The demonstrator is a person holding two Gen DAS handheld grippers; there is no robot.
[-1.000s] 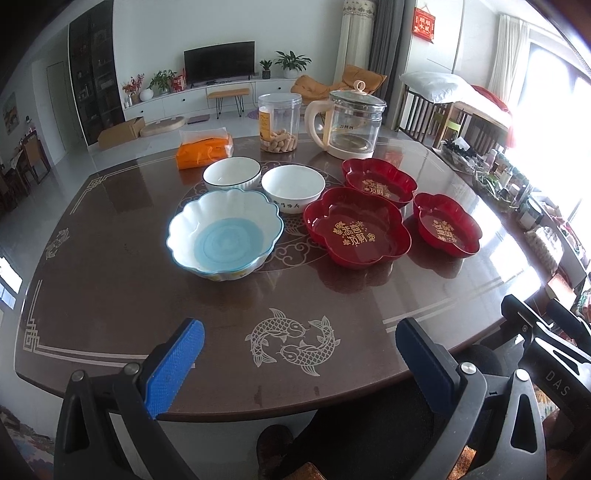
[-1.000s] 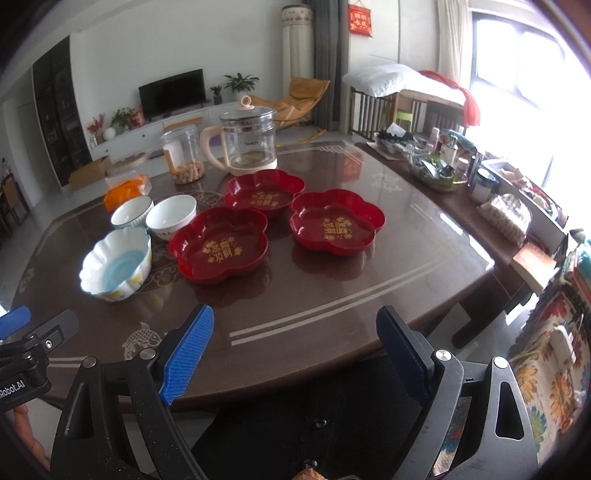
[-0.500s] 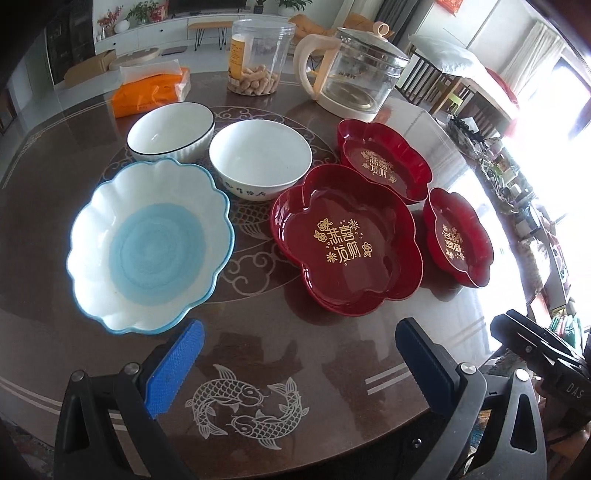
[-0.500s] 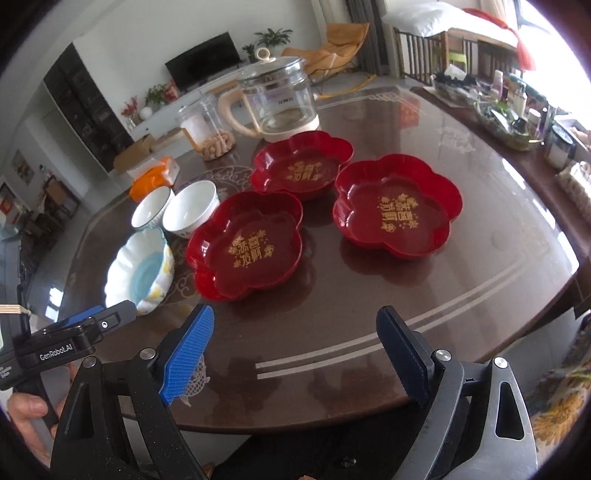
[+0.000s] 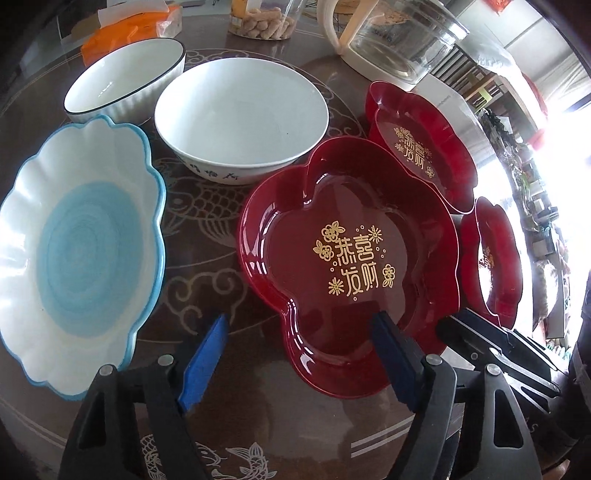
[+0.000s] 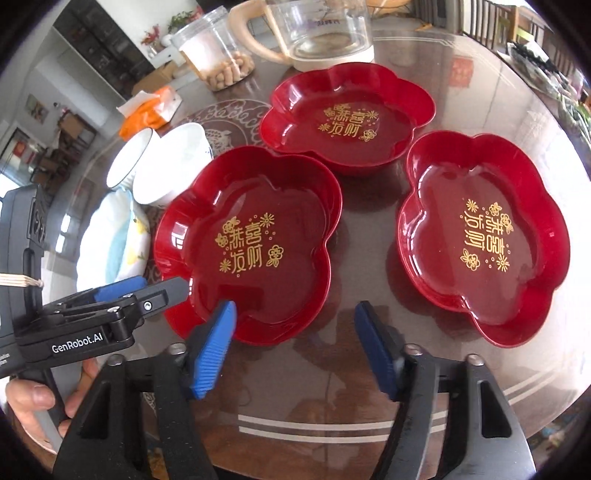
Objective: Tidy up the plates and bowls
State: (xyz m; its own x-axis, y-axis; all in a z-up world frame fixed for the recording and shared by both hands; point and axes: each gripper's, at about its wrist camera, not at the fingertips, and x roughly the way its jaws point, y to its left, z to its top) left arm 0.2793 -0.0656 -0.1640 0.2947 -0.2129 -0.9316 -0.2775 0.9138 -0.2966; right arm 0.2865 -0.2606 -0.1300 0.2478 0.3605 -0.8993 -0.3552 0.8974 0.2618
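Observation:
Three red flower-shaped plates with gold writing lie on the dark table. My left gripper hangs over the near rim of the closest red plate. Its jaws are closing, one finger over the plate and one outside, pads clear of the rim. My right gripper is also closing at the same red plate, with part of the rim between its fingers, untouched. A second red plate and a third red plate lie beyond. A blue-centred scalloped bowl, a white bowl and a black-rimmed bowl stand to the left.
A glass kettle, a jar of snacks and an orange tissue pack stand at the back of the table. A hand holds the left gripper's handle. The table edge runs close under both grippers.
Both grippers have come forward and down over the table and tipped downward. Their fingers have narrowed, and the nearest red plate's rim now lies between them.

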